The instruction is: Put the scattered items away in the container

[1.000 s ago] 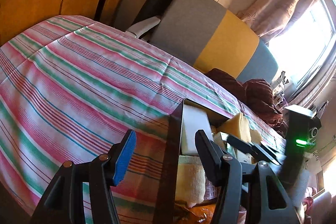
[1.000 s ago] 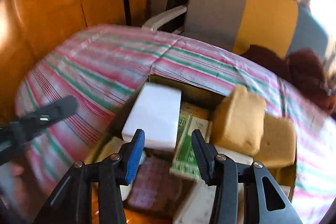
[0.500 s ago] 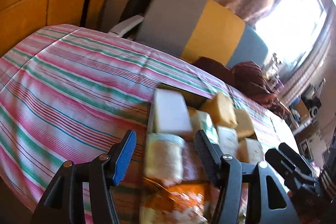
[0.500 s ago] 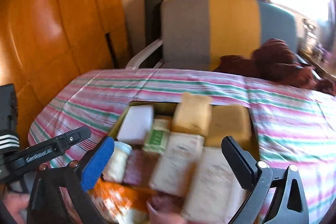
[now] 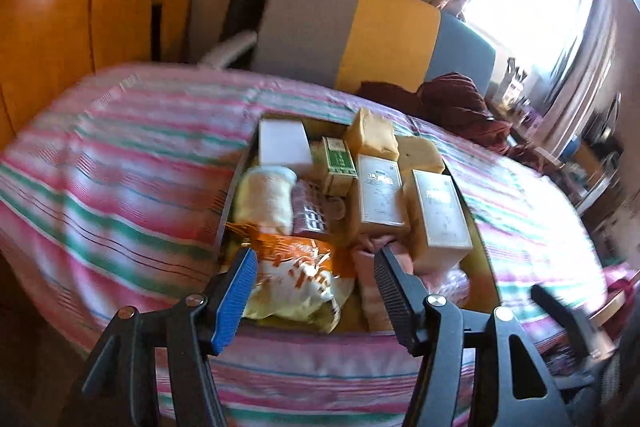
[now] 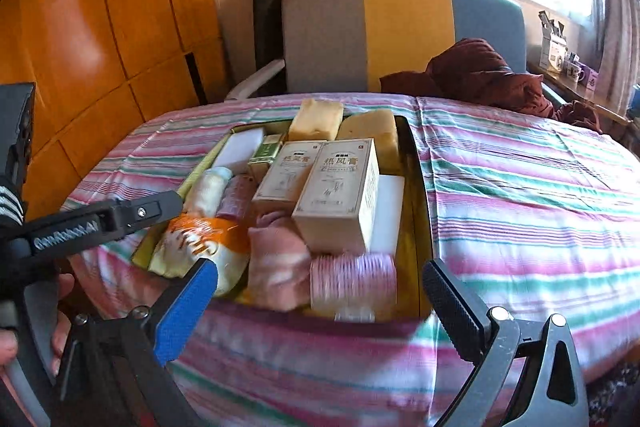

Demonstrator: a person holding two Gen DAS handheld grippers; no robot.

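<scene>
A shallow dark tray (image 6: 416, 187) on the striped table holds two beige cartons (image 6: 336, 195), an orange snack bag (image 6: 200, 243), a pink cloth (image 6: 276, 259), a ribbed pink roller (image 6: 352, 279), a white block (image 6: 240, 151), a green box (image 6: 266, 151) and yellow sponges (image 6: 368, 131). The left wrist view also shows a rolled cream towel (image 5: 264, 195) in the tray (image 5: 240, 179). My right gripper (image 6: 320, 269) hovers open wide before the tray's near end, nothing in it. My left gripper (image 5: 314, 255) hangs over the near end, jaws opening, nothing held.
The pink and green striped cloth (image 6: 520, 187) drops off at the near edge. A grey, yellow and blue chair (image 6: 400, 35) with a maroon garment (image 6: 480, 75) stands behind. Orange wood panels (image 6: 100, 47) fill the left. A hand (image 6: 60, 307) shows at lower left.
Both grippers have drawn back from close over the tray to its near end, so the whole tray shows. The right jaws went from narrow to wide. The left jaws widened slightly.
</scene>
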